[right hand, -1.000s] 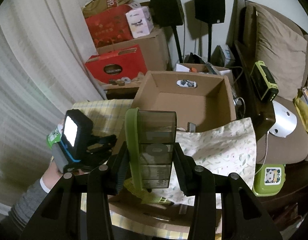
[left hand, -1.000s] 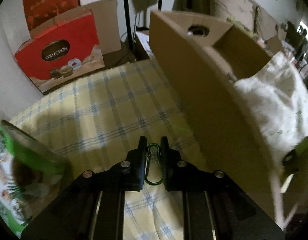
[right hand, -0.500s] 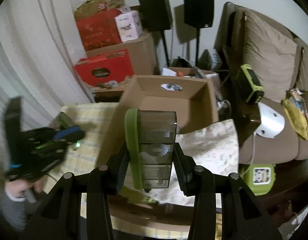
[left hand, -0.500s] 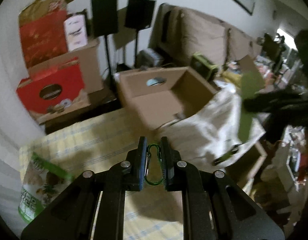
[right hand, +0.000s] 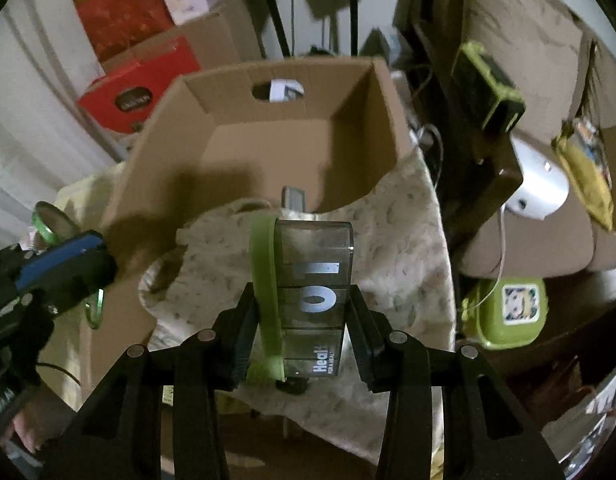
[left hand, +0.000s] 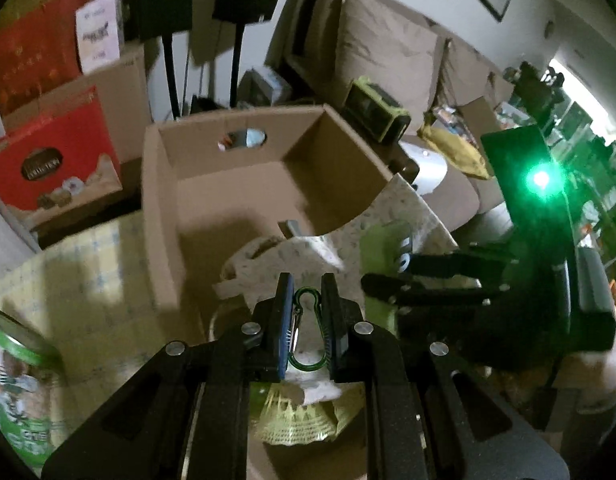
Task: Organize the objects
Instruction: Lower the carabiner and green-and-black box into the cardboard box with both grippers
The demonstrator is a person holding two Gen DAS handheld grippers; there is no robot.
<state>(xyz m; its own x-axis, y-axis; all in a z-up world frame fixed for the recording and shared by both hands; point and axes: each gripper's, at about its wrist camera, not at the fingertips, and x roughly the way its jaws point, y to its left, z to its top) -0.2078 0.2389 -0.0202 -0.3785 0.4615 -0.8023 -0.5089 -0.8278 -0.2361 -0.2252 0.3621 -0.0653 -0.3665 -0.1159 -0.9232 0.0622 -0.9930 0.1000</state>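
Observation:
My left gripper (left hand: 306,284) is shut on a green carabiner (left hand: 308,332), hanging over the near end of an open cardboard box (left hand: 163,208). My right gripper (right hand: 299,296) is shut on a smoky clear pill organiser with a green lid (right hand: 308,296), printed with white digits. It hangs above a floral cloth bag (right hand: 392,248) that drapes over the box's (right hand: 155,140) near right wall. In the left wrist view the right gripper (left hand: 388,276) shows at right with the green organiser (left hand: 384,240). In the right wrist view the left gripper (right hand: 95,300) enters at left, the carabiner (right hand: 92,308) dangling from it.
A small grey object (right hand: 293,198) stands inside the box. A green-lidded jar (left hand: 15,384) sits on the yellow checked cloth (left hand: 87,280) at left. Red gift boxes (left hand: 51,160), speaker stands (left hand: 169,68) and a sofa (left hand: 388,56) are behind. A green lunch box (right hand: 512,312) lies at right.
My left gripper rose and swung from beside the box to over its near end, carabiner still held. My right gripper came down towards the cloth bag with the organiser.

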